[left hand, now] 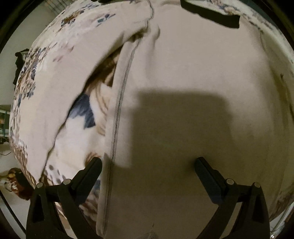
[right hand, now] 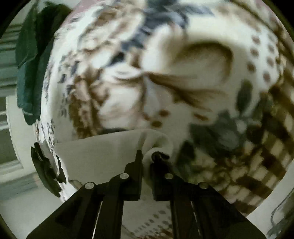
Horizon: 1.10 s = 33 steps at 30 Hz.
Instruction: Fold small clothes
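A cream-coloured garment (left hand: 183,73) with stitched hems lies spread over a patterned bedspread (left hand: 36,77). My left gripper (left hand: 148,165) is open just above the garment, its fingers (left hand: 207,172) wide apart and its shadow on the cloth. My right gripper (right hand: 147,156) is shut on a bunched edge of the same cream garment (right hand: 102,150), lifting it above the bedspread (right hand: 202,64). The other gripper's black fingers (left hand: 211,12) show at the top of the left wrist view.
The bedspread has blue and brown floral print and a checked border (right hand: 266,156). Dark green clothing (right hand: 31,64) hangs at the left beyond the bed. A dark item (left hand: 20,62) sits past the bed's left edge.
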Tool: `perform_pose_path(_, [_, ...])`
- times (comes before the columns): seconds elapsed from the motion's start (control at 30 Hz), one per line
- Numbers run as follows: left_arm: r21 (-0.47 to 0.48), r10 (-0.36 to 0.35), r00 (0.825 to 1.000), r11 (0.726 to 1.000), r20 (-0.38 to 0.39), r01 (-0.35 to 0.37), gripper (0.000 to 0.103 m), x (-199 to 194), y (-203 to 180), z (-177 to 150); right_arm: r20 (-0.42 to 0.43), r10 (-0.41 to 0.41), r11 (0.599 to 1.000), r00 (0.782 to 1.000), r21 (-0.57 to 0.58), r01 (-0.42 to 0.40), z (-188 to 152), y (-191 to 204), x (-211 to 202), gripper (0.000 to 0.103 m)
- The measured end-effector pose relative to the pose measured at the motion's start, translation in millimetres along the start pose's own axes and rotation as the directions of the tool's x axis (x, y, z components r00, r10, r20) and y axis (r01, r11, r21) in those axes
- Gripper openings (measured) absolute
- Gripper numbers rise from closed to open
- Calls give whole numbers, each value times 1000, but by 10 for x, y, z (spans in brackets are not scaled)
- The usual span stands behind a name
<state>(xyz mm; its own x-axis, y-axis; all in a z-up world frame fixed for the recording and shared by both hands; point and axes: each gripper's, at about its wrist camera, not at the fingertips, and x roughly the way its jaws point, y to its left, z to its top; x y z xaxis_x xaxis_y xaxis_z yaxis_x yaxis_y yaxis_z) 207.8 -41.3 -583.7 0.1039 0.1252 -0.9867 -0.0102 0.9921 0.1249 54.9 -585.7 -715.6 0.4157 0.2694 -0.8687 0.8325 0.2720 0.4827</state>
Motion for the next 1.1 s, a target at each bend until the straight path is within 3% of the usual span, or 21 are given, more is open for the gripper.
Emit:
perform_pose_path(0.17, [-12,-46,998,999,51,47,103,-173,141,-8,105,-7,1000,994,-8,8,128,145,-320,8])
perform_pose_path(0.33, [-50,-50,996,997,76,54,103,-261,354,-9,102,2,998,995,-63,4,82,502,-433,8])
perform_pose_path(0.47, [-117,-25,995,992,92,36,103,-263,685,-13,86,26,981,996,-193,-9,-255,1267,-404,8])
perform_pose_path(0.57, [-185,13,993,983,114,8,103,-286,1032,-25,75,6,923,997,-384,23,-722,2067,-214,8])
perform_pose_path(0.73, [-301,83,991,953,107,-48,103,-285,1581,-137,-12,-42,727,999,-686,22,-1777,3427,676,8])
perform_pose_path(0.83, [-352,117,989,933,91,-78,103,-334,1801,-279,-65,-176,535,982,-844,40,-2658,3927,1371,8])
perform_pose_path(0.9, [-389,139,987,916,81,-97,103,-360,2039,-363,-72,-310,331,948,-943,37,-3416,4001,1703,8])
perform_pose_path(1.0, [-436,159,985,893,66,-115,103,-403,2352,-505,-37,-437,93,899,-996,4,-4278,3824,1891,8])
perform_pose_path(1.1, [-467,178,983,874,50,-134,103,-425,2577,-663,-15,-525,-33,851,-999,-38,-4867,3445,1876,8])
